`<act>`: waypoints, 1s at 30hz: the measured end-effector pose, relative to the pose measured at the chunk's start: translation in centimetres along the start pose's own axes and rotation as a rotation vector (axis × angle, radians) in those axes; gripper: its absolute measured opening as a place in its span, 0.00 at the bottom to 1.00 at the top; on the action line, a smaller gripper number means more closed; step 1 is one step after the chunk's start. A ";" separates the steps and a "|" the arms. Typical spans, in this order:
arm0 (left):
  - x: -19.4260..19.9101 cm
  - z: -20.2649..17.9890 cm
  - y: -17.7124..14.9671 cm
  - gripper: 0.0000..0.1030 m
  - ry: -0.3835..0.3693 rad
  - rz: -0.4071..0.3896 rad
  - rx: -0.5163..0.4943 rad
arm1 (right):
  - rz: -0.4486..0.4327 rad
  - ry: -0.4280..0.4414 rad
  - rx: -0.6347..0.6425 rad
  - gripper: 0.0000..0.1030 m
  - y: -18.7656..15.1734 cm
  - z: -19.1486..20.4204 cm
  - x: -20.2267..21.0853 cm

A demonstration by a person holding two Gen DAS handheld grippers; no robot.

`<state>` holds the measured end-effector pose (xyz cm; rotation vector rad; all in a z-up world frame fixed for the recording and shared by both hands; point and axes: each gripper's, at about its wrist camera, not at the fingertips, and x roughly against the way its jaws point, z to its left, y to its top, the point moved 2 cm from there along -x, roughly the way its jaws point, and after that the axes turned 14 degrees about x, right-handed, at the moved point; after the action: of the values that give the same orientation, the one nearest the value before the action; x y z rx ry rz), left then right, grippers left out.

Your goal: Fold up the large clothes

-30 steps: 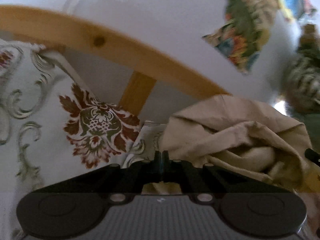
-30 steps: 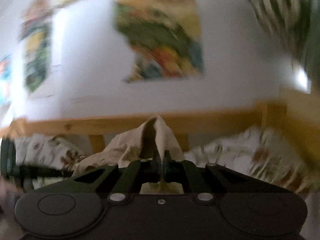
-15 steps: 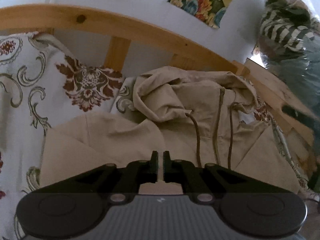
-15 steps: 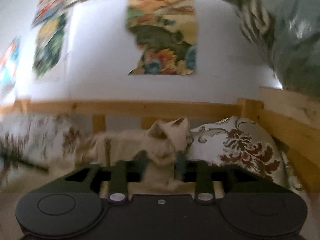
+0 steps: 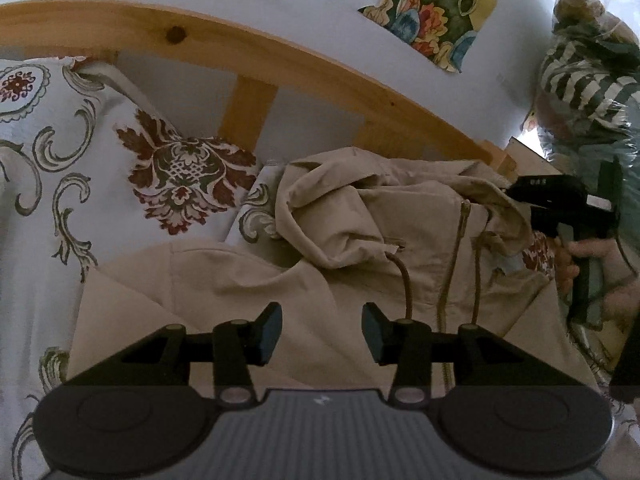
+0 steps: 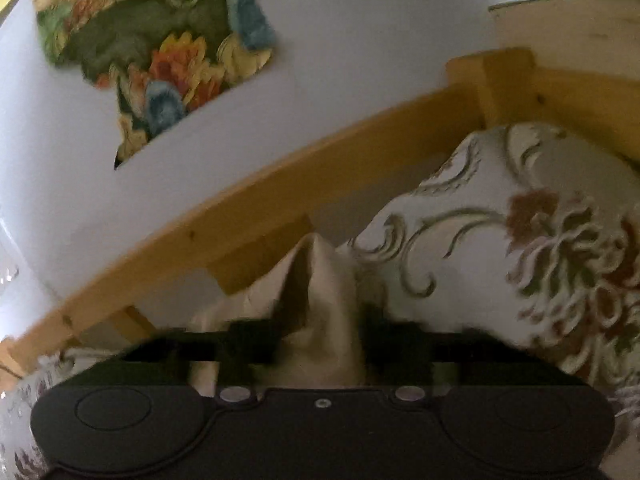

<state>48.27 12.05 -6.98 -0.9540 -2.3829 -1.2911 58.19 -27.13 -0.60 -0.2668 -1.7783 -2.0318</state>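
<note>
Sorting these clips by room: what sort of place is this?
Most likely a bedroom: the beige jacket lies on a patterned bedspread inside a wooden bed frame, with a matching pillow and a floral picture on the white wall.

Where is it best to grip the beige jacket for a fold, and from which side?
Probably its free edge at the picture's left, coming from that side, low over the bedcover. The jacket lies flat there and ends in a thin edge; its middle offers nothing to pinch.
</note>
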 end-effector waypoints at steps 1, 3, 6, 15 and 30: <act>0.3 -0.1 0.0 0.46 0.001 -0.019 -0.007 | -0.031 0.020 0.052 0.03 -0.2 0.7 0.7; 1.4 -0.3 0.2 0.46 0.018 -0.096 -0.046 | -0.084 0.071 0.192 0.03 -0.6 2.4 2.6; 3.4 -0.6 0.8 0.46 0.041 -0.205 -0.072 | -0.164 0.120 0.372 0.02 -1.6 4.7 6.7; 9.8 0.7 0.8 0.60 -0.002 -0.319 0.031 | -0.298 0.117 0.925 0.01 -10.2 9.2 20.5; 10.9 2.5 -4.4 0.71 -0.054 -0.006 0.049 | 0.141 -0.187 0.779 0.42 -19.1 1.6 22.8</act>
<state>37.46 17.01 -5.65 -0.9799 -2.4485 -1.2175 29.38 -28.15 -8.03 -0.3260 -2.4244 -1.1211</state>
